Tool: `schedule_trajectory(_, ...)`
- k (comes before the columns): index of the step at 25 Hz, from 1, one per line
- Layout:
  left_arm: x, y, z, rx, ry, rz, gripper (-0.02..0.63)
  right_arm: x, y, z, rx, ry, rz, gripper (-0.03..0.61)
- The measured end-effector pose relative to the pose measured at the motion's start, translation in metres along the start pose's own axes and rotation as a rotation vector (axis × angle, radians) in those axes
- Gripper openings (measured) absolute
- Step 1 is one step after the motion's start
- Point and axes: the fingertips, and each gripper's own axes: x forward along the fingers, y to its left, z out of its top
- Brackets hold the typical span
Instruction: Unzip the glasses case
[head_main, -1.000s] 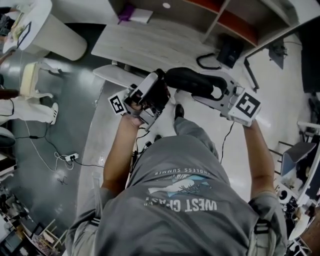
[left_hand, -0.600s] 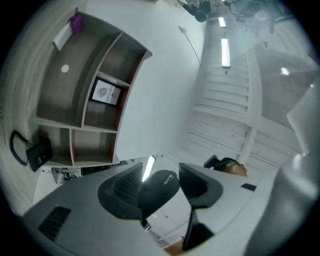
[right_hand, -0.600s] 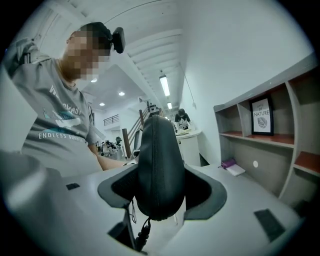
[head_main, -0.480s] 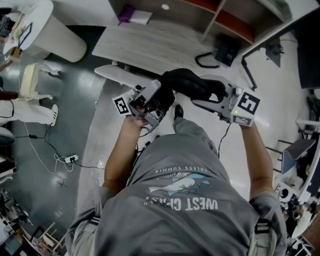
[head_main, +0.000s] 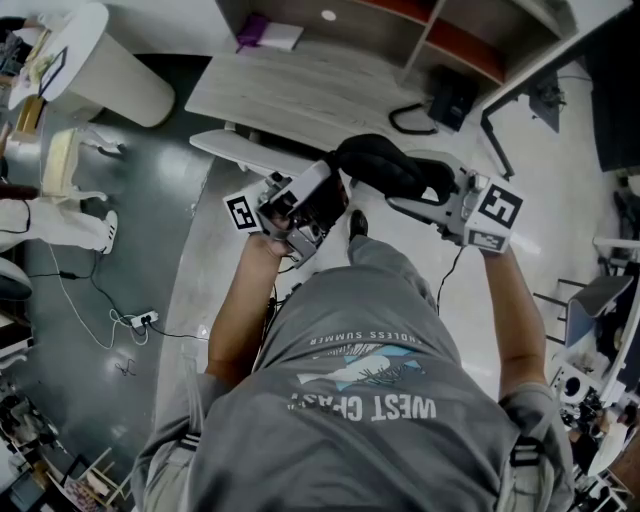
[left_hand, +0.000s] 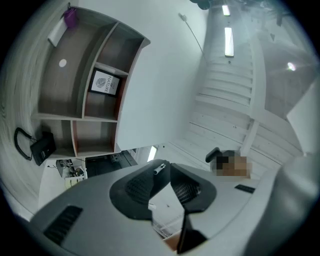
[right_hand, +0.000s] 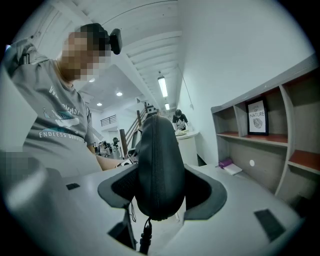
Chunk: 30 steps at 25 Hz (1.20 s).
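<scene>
A black zipped glasses case (head_main: 385, 165) is held in the air in front of the person's chest. My right gripper (head_main: 400, 190) is shut on the case (right_hand: 157, 165), its pads pressing both sides, with the zip seam facing the camera. A dark zip pull cord (right_hand: 145, 235) hangs below the case. My left gripper (head_main: 335, 188) sits at the case's left end, pointing upward. In the left gripper view its jaws (left_hand: 167, 175) have just been closing; a narrow gap remains, with nothing gripped. A small silver piece (left_hand: 159, 169) shows at one tip; I cannot tell what it is.
Behind stands a wooden desk with shelves (head_main: 300, 80), holding a purple item (head_main: 252, 25) and a black bag with cable (head_main: 450, 95). A white round table (head_main: 90, 50) is at far left. A cable and power strip (head_main: 140, 315) lie on the grey floor.
The left gripper has shifted a little to the right and turned, staying by the case's left end. The right gripper still holds the case in about the same place.
</scene>
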Motion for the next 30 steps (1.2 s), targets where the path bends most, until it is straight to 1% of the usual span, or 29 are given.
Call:
schedule_trajectory(3, -0.001, -0.003, -0.004, -0.002, 0.001, 0.001, 0.077, -0.001, 0.005, 0.001, -0.010, -0.002, 0.001, 0.267)
schedule_trajectory(6, -0.002, -0.007, -0.003, -0.021, -0.022, -0.008, 0.055, -0.002, 0.007, 0.001, -0.019, -0.001, -0.007, 0.267)
schedule_trajectory(8, -0.002, -0.010, 0.001, -0.026, -0.036, -0.017, 0.055, -0.004, 0.006, -0.001, -0.026, 0.011, -0.018, 0.267)
schedule_trajectory(10, -0.002, -0.011, 0.002, -0.020, -0.033, -0.010, 0.055, -0.005, 0.007, -0.002, -0.032, 0.020, -0.023, 0.267)
schedule_trajectory(13, -0.001, -0.007, -0.001, -0.008, -0.008, 0.022, 0.055, -0.006, 0.009, -0.001, -0.038, 0.020, -0.029, 0.267)
schedule_trajectory(16, -0.001, -0.003, -0.005, 0.016, 0.019, 0.075, 0.014, -0.008, 0.009, -0.002, -0.061, 0.036, -0.048, 0.267)
schedule_trajectory(19, -0.002, -0.001, -0.006, 0.042, 0.046, 0.126, 0.000, -0.010, 0.007, -0.004, -0.120, 0.078, -0.085, 0.264)
schedule_trajectory(21, -0.002, -0.002, -0.007, 0.058, 0.060, 0.140, 0.000, -0.011, 0.006, -0.003, -0.160, 0.107, -0.107, 0.259)
schedule_trajectory(23, -0.002, -0.004, -0.007, 0.068, 0.072, 0.145, 0.000, -0.010, 0.005, -0.002, -0.178, 0.137, -0.124, 0.256)
schedule_trajectory(26, -0.005, -0.007, -0.007, 0.121, 0.121, 0.169, -0.002, -0.008, 0.004, -0.006, -0.206, 0.197, -0.137, 0.252)
schedule_trajectory(30, -0.005, -0.008, -0.004, 0.277, 0.255, 0.249, 0.000, -0.007, 0.001, -0.013, -0.249, 0.273, -0.171, 0.250)
